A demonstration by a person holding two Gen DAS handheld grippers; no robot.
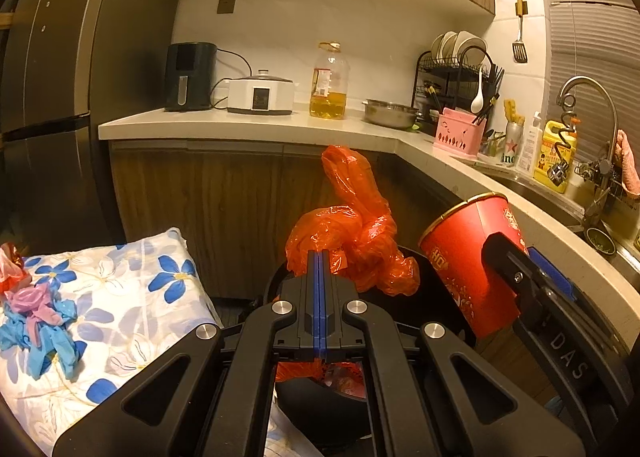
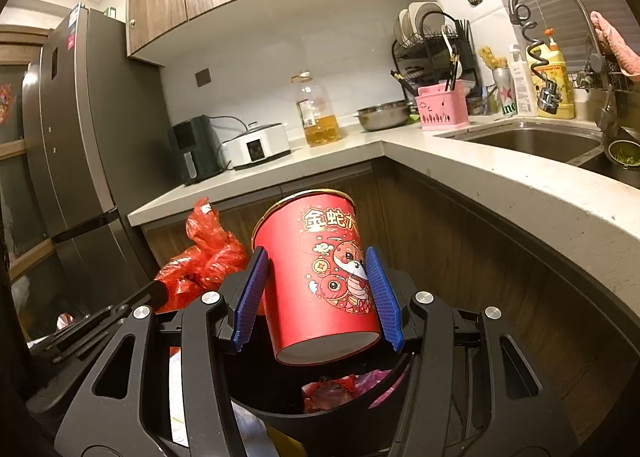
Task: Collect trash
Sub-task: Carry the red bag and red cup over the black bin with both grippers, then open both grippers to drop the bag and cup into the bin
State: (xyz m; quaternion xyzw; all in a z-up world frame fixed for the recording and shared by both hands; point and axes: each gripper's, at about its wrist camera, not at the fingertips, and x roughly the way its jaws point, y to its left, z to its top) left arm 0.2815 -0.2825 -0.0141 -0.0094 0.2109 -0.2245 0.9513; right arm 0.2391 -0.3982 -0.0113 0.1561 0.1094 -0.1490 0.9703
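right gripper (image 2: 318, 293) | jaws clamp red cup (image 2: 320, 277) | above black bin (image 2: 320, 417)

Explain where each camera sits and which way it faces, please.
Left wrist: sits on the left hand-held gripper, faces the kitchen counter; its shut fingers pinch an orange plastic bag above a black bin.
Right wrist: sits on the right hand-held gripper, faces the counter corner and sink; its fingers clamp a red paper cup above the bin.
Shared: bag, cup, bin, oil bottle, dish rack.
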